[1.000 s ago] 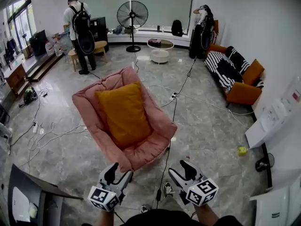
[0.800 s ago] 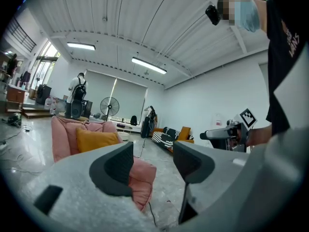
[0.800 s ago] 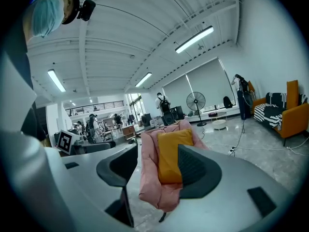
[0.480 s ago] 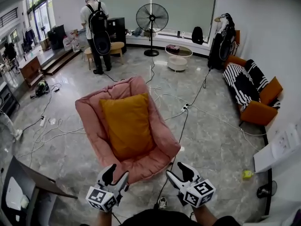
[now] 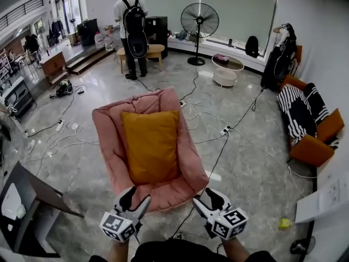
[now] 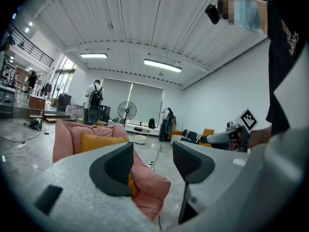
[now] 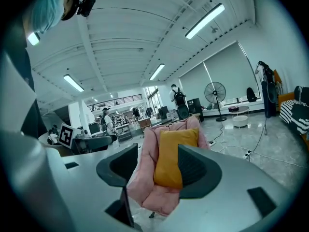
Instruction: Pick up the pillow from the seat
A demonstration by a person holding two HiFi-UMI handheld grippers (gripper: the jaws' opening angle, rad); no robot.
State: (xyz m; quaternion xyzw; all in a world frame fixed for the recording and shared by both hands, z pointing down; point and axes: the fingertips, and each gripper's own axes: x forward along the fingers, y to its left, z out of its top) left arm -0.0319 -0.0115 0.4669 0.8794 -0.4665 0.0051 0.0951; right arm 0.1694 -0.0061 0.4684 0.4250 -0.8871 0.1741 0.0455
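I have both grippers low at the near edge of the head view, held side by side and pointing roughly level towards the chair. The left gripper (image 5: 137, 196) has its jaws standing well apart with nothing touching the pads. In its own view the gap frames only the near corner of the pink seat (image 5: 108, 141) and bare floor beyond. The right gripper (image 5: 205, 197) is likewise spread wide and empty. Through its jaws I see the chair, but it stands apart from the pads, not between them.

The mustard-yellow pillow (image 5: 151, 146) lies in the seat, leaning back against the padded backrest, its lower edge down in the hollow of the cushion. It fills most of the middle, with the pink padding showing all round it. Both grippers sit just short of the seat's front rim, one to each side of its near corner, touching neither chair nor pillow.

Further off, a person wearing a black backpack (image 5: 132, 29) stands facing away beside a small wooden table. A black pedestal fan (image 5: 199, 21) stands by the window, with a round white coffee table (image 5: 226, 71) near it. An orange sofa (image 5: 316, 138) with a striped throw lines the right wall. Cables (image 5: 234, 132) trail across the grey marble floor, and a small yellow-green thing, perhaps a ball (image 5: 282, 222), lies at the right.
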